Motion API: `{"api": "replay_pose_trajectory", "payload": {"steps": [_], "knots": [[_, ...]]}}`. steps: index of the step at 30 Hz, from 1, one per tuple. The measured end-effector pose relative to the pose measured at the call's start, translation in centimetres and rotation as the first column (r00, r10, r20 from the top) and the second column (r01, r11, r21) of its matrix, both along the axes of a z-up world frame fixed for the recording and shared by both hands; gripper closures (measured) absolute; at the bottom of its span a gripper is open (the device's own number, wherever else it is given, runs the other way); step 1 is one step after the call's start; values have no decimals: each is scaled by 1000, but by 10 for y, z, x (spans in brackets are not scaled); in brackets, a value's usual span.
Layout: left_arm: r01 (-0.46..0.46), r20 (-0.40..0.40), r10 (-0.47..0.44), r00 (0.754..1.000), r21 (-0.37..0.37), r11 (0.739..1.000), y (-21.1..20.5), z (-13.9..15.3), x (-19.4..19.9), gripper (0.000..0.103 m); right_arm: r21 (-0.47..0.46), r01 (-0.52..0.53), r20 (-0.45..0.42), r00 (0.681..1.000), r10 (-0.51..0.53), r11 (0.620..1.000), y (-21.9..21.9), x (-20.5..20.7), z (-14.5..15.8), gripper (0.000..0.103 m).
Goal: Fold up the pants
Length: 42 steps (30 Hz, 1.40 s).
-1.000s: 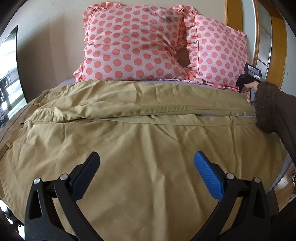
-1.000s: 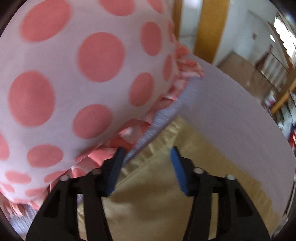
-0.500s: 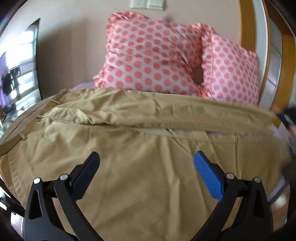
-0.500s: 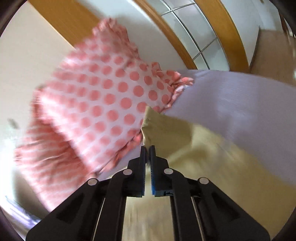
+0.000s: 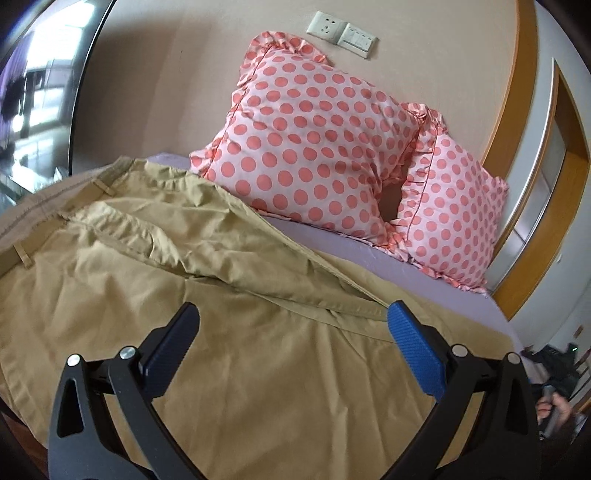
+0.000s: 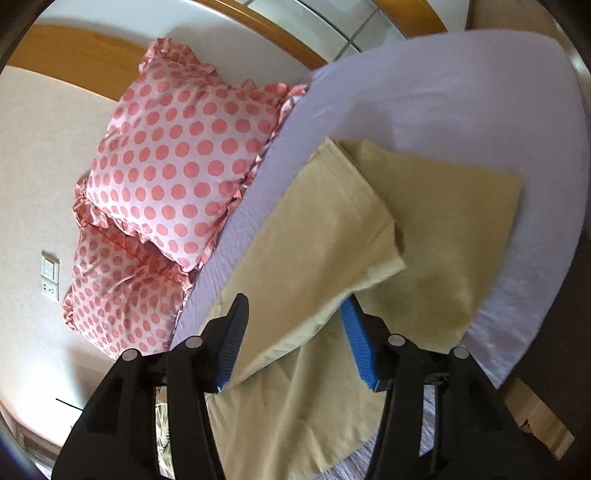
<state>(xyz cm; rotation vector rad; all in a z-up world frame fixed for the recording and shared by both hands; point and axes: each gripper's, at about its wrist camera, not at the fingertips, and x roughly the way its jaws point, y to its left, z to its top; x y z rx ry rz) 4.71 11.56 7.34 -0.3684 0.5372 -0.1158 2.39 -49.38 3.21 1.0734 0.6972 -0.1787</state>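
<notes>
Setting: a bed with a lavender sheet [image 6: 461, 92] stood against a beige wall; a socket plate [image 5: 341, 28] sat at the upper centre of the left wrist view.
Pillows: two pink polka-dot pillows [image 5: 310, 147] leaned on the wall in the upper middle of the frame, the smaller one tucked behind the larger one's right side.
Pants: the tan pants [image 5: 258, 369] lay spread across the sheet, filling the lower half of the left view, waistband at the left edge; one leg [image 6: 321, 236] lay folded diagonally over the other.
Edges: bare sheet showed between pants and pillows, and along the bed's right margin.
Left gripper [image 5: 291, 343]: hovered above the fabric, jaws wide apart, holding nothing.
Right gripper [image 6: 295, 336]: jaws parted, straddling the folded leg's lower edge; whether the pads touched it cannot be told.
</notes>
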Motion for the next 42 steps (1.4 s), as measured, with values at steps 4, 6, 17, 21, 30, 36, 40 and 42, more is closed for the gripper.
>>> {"api": "replay_pose_trajectory", "payload": {"steps": [4, 6, 17, 21, 30, 36, 40, 42], "knots": [[-12, -28, 13, 1000, 14, 1000, 7, 3, 10, 2, 6, 33, -12, 999, -33, 999, -4, 6, -16, 99], [-10, -20, 11, 1000, 28, 1000, 14, 13, 23, 2, -43, 35, 73, 997, -32, 998, -7, 3, -6, 101], [-141, -287, 124, 950, -39, 989, 74, 7, 185, 3, -106, 79, 232, 971, -52, 991, -19, -14, 21, 102], [-178, -384, 141, 912, -62, 982, 91, -21, 236, 53, -102, 73, 237, 970, -47, 992, -22, -11, 19, 102], [-160, -191, 133, 972, -135, 978, 112, 0, 85, 98, -110, 84, 277, 960, -51, 990, -30, -31, 34, 101], [-220, -188, 187, 964, -179, 959, 111, -33, -68, 98, -113, 135, 224, 969, -107, 984, -43, -61, 18, 101], [-240, -210, 201, 957, -176, 955, 105, -55, -95, 97, -116, 132, 167, 980, -112, 984, -43, -62, 4, 101], [-243, -207, 206, 956, -169, 955, 102, -60, -99, 97, -130, 129, 145, 983, -109, 983, -42, -62, 1, 101]]}}
